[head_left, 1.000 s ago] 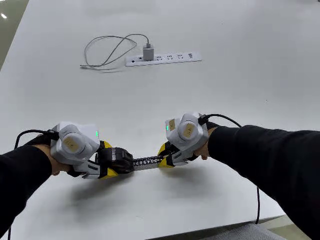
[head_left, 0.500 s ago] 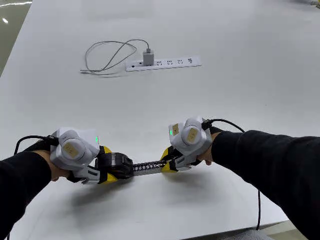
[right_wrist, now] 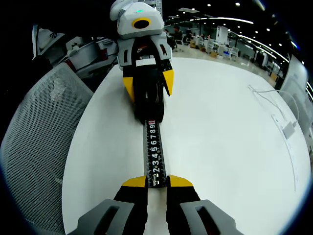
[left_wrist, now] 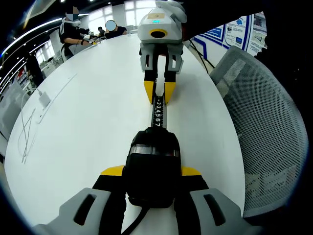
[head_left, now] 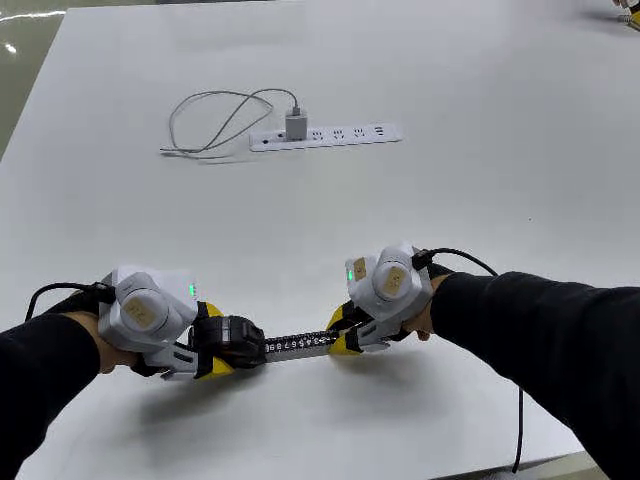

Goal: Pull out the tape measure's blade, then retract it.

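At the near edge of the white tabletop [head_left: 420,200], the left gripper [left_wrist: 151,172] is clamping the chunky black tape measure case [head_left: 235,338] between its yellow-tipped jaws. Facing it, the right gripper [right_wrist: 156,182] is pinching the tip of the narrow numbered blade [right_wrist: 154,147], jaws closed together on it. Blade is running straight between both grippers, pulled out a short way, numerals up to 9 showing. Well apart, a white power strip [head_left: 330,134] with a plugged grey charger [head_left: 296,126] and looped cable [head_left: 215,110] is lying farther back.
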A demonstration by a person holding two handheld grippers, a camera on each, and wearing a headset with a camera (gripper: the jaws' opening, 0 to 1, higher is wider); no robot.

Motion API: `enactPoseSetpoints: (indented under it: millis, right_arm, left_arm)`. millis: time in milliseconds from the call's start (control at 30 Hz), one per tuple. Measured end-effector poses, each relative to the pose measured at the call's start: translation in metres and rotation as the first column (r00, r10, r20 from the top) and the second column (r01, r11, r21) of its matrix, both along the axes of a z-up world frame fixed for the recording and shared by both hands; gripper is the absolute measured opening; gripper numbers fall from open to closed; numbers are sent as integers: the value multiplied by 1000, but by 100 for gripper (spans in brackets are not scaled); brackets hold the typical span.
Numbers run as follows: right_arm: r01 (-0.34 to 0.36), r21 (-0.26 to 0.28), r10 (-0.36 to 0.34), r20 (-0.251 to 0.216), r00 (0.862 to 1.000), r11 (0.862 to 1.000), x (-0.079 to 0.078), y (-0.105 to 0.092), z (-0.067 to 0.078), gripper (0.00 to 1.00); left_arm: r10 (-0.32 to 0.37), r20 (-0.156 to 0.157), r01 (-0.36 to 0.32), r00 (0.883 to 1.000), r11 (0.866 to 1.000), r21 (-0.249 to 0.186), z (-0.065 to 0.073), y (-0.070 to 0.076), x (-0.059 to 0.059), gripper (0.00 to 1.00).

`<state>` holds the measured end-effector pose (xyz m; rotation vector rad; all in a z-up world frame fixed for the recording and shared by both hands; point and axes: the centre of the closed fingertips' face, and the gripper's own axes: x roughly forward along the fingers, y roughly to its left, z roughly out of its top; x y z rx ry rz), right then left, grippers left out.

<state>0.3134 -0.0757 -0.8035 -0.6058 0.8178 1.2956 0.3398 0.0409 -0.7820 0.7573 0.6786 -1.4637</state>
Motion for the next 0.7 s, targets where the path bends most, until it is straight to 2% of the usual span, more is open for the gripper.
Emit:
enactPoseSetpoints:
  millis: [700]
  right_arm:
    - [10, -1, -10, 4, 1000, 1000, 1, -16, -1, 10]
  left_arm:
    - [-2, -1, 2, 1000, 1000, 2, 0, 1, 1, 33]
